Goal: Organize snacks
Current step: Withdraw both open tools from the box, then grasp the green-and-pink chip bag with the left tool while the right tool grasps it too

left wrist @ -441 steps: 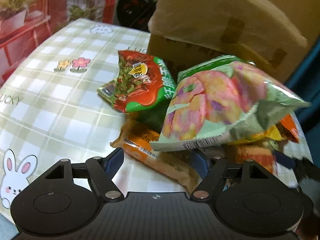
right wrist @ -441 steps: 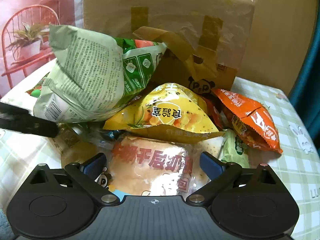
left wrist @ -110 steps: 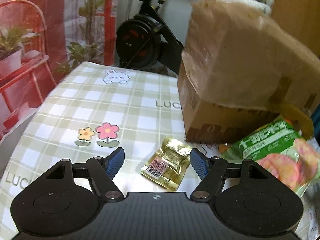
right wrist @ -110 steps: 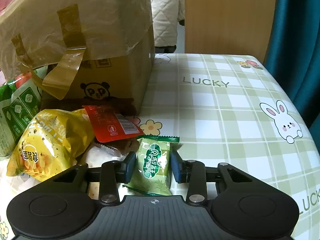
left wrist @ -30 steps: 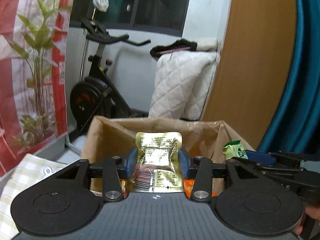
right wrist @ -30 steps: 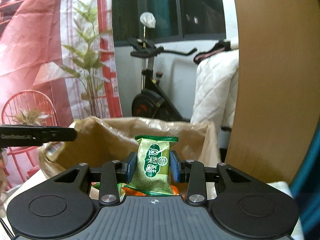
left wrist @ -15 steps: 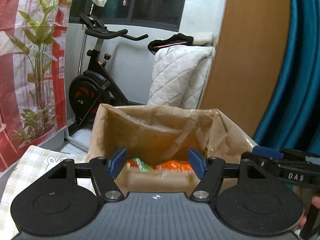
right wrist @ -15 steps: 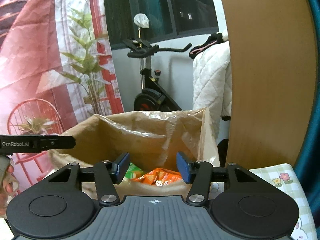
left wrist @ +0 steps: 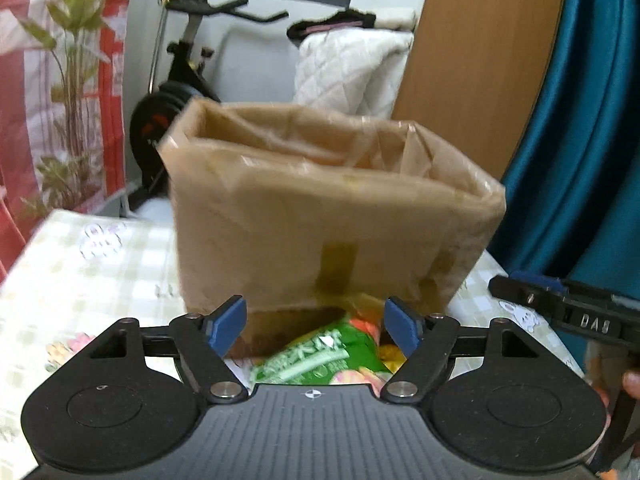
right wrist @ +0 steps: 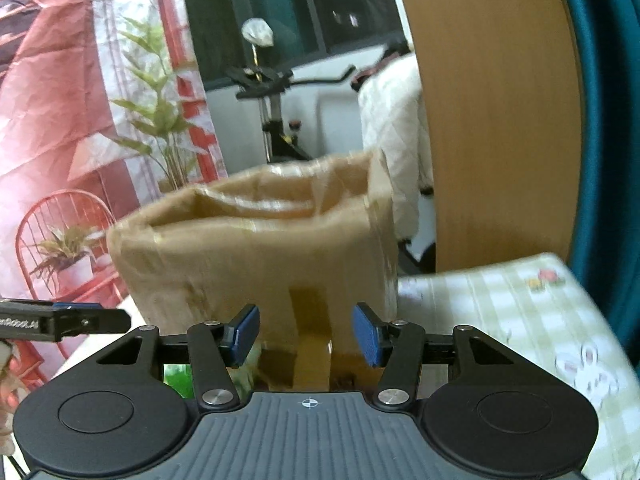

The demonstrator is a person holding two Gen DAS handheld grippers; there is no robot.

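Observation:
A tall brown cardboard box (left wrist: 320, 216) with a plastic liner stands on the checked tablecloth (left wrist: 92, 264); the right wrist view shows the same box (right wrist: 256, 256) from its other side. My left gripper (left wrist: 316, 326) hangs in front of the box's near wall, its jaws opening, nothing between them. Below it lies a green snack bag (left wrist: 320, 354) at the foot of the box. My right gripper (right wrist: 306, 334) is open and empty, also facing the box wall. A bit of green packet (right wrist: 176, 376) shows under its left finger.
The right gripper's finger (left wrist: 560, 308) reaches in at the right edge of the left wrist view; the left gripper's finger (right wrist: 60, 322) shows at the left of the right wrist view. An exercise bike (left wrist: 176, 80), a wooden panel (right wrist: 496, 120) and a teal curtain (left wrist: 592, 120) stand behind the table.
Both grippers let go of their packets over the box a second ago, opened, and have since dropped down and back, so the box's outer wall now fills the views.

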